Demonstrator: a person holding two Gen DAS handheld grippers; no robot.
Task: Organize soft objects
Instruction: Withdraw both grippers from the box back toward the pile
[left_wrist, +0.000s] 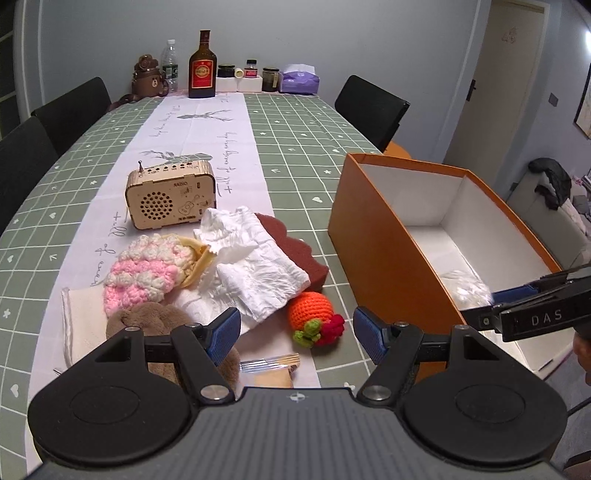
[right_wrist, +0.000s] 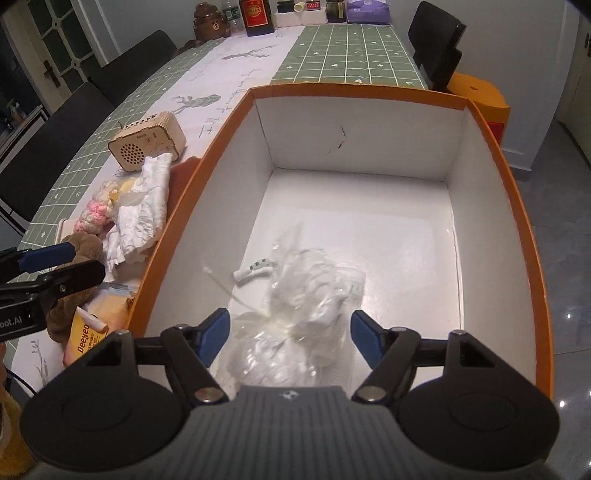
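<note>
An orange box (left_wrist: 391, 258) with white inside stands on the table's right; it fills the right wrist view (right_wrist: 524, 229). A clear bag of white stuffing (right_wrist: 306, 317) lies on its floor, just below my open right gripper (right_wrist: 290, 338), blurred. My left gripper (left_wrist: 295, 334) is open and empty, hovering over a pile: an orange crochet fruit (left_wrist: 310, 308), a white cloth (left_wrist: 255, 266), a pink-and-white crochet piece (left_wrist: 147, 269), a brown plush (left_wrist: 147, 317) and a maroon sponge (left_wrist: 295, 247).
A wooden radio (left_wrist: 170, 197) stands behind the pile. Bottles, jars, a bear jar and a tissue pack (left_wrist: 299, 79) line the far edge. Black chairs (left_wrist: 369, 110) surround the table. A fork (left_wrist: 269, 363) and a packet (right_wrist: 92, 328) lie near the front.
</note>
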